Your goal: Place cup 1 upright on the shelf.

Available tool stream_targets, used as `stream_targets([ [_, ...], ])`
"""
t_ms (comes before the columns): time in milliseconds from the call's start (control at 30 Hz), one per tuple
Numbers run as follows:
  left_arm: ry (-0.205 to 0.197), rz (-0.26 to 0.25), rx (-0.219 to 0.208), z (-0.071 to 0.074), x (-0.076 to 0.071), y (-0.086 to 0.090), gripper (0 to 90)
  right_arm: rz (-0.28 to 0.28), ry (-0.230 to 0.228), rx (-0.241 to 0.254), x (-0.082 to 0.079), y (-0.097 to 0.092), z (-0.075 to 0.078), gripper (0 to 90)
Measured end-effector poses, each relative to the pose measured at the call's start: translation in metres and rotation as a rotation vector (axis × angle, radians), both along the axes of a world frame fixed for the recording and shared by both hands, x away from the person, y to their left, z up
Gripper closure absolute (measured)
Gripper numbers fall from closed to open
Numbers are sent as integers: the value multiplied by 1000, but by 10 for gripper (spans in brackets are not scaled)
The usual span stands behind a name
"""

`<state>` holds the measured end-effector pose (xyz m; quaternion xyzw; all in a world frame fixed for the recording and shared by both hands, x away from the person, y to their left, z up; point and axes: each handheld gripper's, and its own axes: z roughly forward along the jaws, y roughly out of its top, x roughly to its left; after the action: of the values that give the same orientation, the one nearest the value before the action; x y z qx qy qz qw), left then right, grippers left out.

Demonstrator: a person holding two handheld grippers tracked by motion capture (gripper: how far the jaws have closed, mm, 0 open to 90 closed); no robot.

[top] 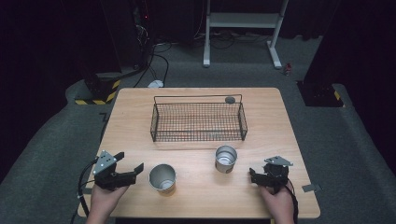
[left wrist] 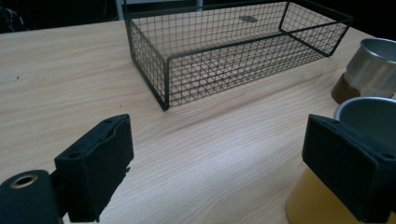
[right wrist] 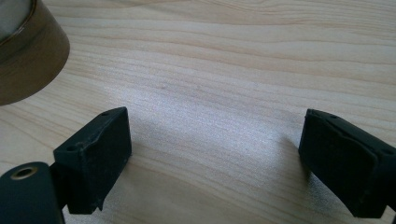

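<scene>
Two cups stand before the wire basket [top: 198, 122]; left tool [top: 131, 170], wide open and empty, should straddle the near cup [top: 162, 178] squarely; right tool [top: 255, 176] likewise gapes empty.

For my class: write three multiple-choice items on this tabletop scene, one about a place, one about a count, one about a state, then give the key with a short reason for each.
1. Where does the wire basket stand relative to the two metal cups?
A. Beyond them, farther from the person
B. Between them and the person
C. On top of them

2. How many metal cups are on the table?
A. One
B. Two
C. Four

3. In what state is the left hand-held gripper?
A. Shut on a cup
B. Open, holding nothing
C. Resting inside the basket

Key: 1 A, since the high view shows the basket behind the left cup and the right cup. 2 B, since those two are the cups there. 3 B, since the left gripper view shows its jaws wide apart over bare wood.
</scene>
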<state>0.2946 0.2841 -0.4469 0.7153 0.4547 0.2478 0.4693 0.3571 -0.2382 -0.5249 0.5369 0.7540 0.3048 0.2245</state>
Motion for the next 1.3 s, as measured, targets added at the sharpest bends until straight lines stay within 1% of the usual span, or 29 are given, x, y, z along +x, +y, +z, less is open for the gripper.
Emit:
stream_targets([
  [33, -8, -12, -11, 3, -1, -2, 95, 0, -2, -1, 0, 0, 0, 98],
  [67, -16, -20, -13, 5, -2, -4, 95, 0, -3, -1, 0, 0, 0, 98],
  [133, -17, -26, -16, 5, -3, -6, 95, -3, -2, 1, 0, 0, 0, 100],
  [267, -23, -65, -6, 9, -5, -15, 90, -3, -2, 1, 0, 0, 0, 100],
  [333, -25, -74, -16, 11, -6, -17, 85, -1, -3, 0, 0, 0, 0, 100],
  [367, -32, -81, -18, 12, -7, -18, 84, -2, -2, 1, 0, 0, 0, 101],
  [400, -32, -87, -30, 13, -9, -20, 79, -1, -2, 2, -1, 0, 0, 102],
  [467, -45, -108, -33, 17, -11, -25, 71, -1, -2, 1, -1, -1, 0, 104],
  [533, -48, -114, -35, 18, -11, -27, 60, -1, -2, 0, -1, -1, 0, 107],
  [600, -55, -134, -38, 21, -13, -32, 48, -3, -8, 1, -1, -1, 0, 120],
  [733, -60, -153, -53, 21, -17, -36, 39, -5, -9, 1, -1, -1, 0, 120],
  [833, -58, -165, -52, 20, -20, -41, 13, -3, -3, 4, 0, -1, 0, 120],
  [967, -61, -196, -57, 20, -23, -48, 6, -3, -3, 4, 0, -1, 0, 120],
  [1033, -59, -233, -52, 20, -22, -54, 1, -2, -4, 3, 0, -1, 0, 120],
  [1100, -65, -237, -49, 19, -23, -57, 1, -3, -3, 4, 0, -1, 0, 121],
  [1167, -70, -256, -37, 19, -24, -62, 1, 2, -4, 3, 0, -1, 0, 122],
  [1267, -72, -264, -28, 17, -25, -64, 1, 2, -4, 2, 0, -1, 0, 121],
  [1300, -67, -265, -29, 15, -26, -65, 1, 2, -4, 3, 0, -1, 0, 121],
])
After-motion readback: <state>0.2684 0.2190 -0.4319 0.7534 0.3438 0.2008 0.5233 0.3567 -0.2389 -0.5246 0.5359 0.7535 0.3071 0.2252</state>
